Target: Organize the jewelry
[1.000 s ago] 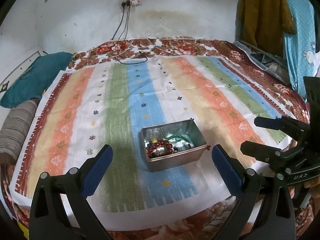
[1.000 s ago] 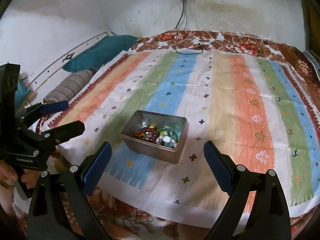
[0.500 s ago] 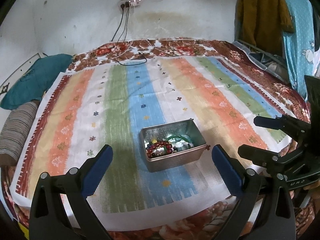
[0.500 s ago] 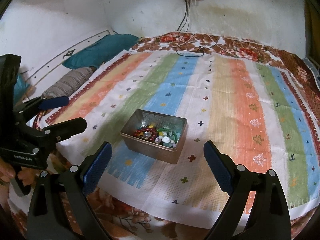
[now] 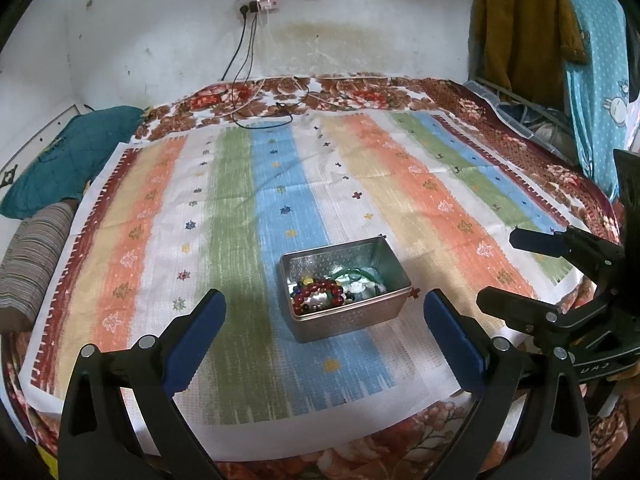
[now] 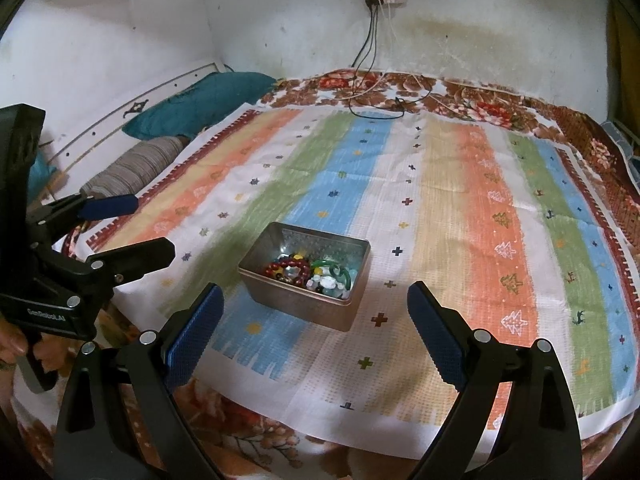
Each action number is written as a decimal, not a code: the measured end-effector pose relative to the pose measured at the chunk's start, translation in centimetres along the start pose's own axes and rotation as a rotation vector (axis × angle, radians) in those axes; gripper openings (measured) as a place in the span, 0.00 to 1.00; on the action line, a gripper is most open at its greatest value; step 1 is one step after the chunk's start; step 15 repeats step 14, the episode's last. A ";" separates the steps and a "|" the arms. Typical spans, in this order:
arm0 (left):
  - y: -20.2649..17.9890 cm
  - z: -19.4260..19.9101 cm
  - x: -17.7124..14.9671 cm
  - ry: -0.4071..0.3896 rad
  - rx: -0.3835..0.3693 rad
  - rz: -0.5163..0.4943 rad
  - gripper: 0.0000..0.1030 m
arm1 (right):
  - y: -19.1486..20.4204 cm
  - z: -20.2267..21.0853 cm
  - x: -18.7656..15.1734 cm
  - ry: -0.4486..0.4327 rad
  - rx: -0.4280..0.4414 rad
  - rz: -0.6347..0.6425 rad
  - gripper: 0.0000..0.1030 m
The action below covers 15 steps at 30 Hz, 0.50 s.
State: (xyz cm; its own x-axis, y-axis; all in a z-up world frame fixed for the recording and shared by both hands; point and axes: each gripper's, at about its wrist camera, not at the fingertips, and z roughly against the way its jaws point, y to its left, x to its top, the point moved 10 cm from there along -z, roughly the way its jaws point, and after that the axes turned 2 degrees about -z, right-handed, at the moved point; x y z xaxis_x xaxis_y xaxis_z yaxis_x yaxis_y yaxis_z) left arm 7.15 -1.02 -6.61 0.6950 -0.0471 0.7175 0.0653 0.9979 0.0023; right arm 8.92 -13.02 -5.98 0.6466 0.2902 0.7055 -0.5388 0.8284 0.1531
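Observation:
An open silver metal tin [image 5: 352, 320] [image 6: 296, 304] sits on a striped cloth near the bed's front edge. Inside lie a red bead bracelet [image 5: 318, 294] [image 6: 286, 270], a green bangle [image 5: 354, 272] [image 6: 334, 270] and several small pale beads. My left gripper [image 5: 324, 330] hangs open just short of the tin, nothing between its blue pads. My right gripper [image 6: 314, 320] is open too, on the tin's near right side. Each gripper shows in the other's view: the right gripper [image 5: 516, 272] at the right edge, the left gripper [image 6: 132, 224] at the left edge, held by a hand.
The striped cloth [image 5: 240, 208] covers a floral bedspread [image 5: 360, 92]. A teal pillow [image 5: 60, 160] and a striped bolster [image 5: 28, 256] lie at the left. Cables [image 5: 264, 116] trail from a wall socket [image 5: 260, 0]. Clothes [image 5: 528, 28] hang at the far right.
Both views have tilted back and pulled away slightly, so the tin sits a little lower and farther. Both grippers stay open; the tin and its jewelry have not moved.

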 end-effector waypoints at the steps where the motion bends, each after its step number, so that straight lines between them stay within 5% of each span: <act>1: 0.0 0.0 0.0 0.000 -0.001 0.001 0.94 | 0.0 0.0 0.0 0.002 -0.001 0.001 0.91; 15: 0.1 -0.2 -0.6 0.019 -0.008 0.024 0.94 | -0.2 0.0 -0.1 0.005 -0.003 0.001 0.91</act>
